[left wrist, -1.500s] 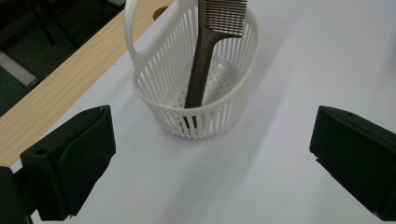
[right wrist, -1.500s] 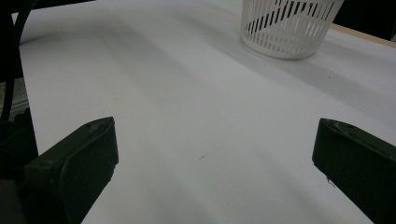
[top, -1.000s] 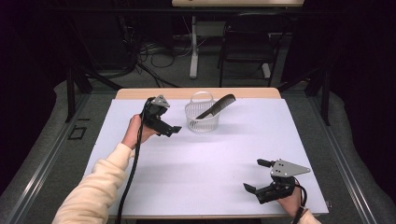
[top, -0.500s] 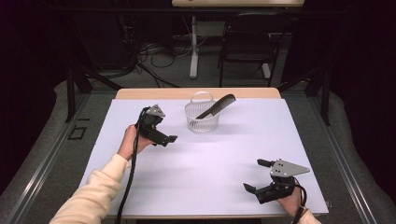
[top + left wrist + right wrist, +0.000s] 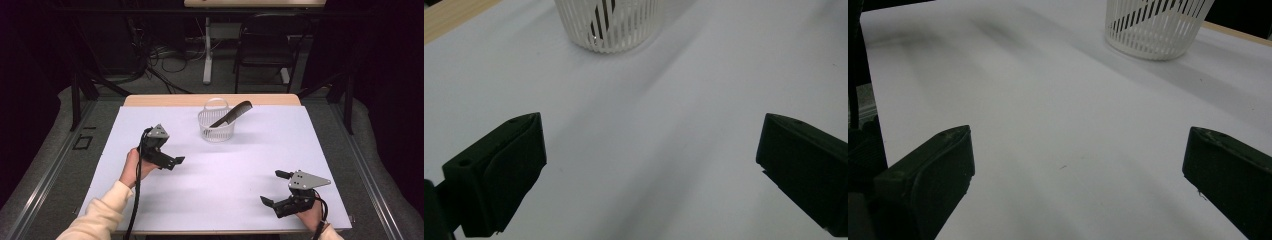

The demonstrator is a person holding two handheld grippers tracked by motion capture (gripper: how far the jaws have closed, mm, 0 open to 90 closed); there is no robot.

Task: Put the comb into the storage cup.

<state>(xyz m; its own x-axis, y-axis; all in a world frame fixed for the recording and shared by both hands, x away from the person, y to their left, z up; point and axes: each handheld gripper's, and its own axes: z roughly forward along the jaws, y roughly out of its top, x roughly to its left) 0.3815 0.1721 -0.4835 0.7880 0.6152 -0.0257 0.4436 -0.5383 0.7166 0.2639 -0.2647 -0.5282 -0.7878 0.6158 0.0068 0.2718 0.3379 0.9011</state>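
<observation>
One basket, one comb, two empty grippers.
White slatted round basket (image 5: 216,126) holds a dark flat comb (image 5: 233,113) ahead of the left gripper (image 5: 172,161); right gripper (image 5: 272,187) too: jaws wide apart.

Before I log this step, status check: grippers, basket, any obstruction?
Left gripper open, empty, short of the white slatted plastic basket. Right gripper open, empty, near table edge. Black comb leaning in basket. Nothing in the way.

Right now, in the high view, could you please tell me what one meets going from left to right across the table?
Left gripper → basket with the comb in it → right gripper.
</observation>
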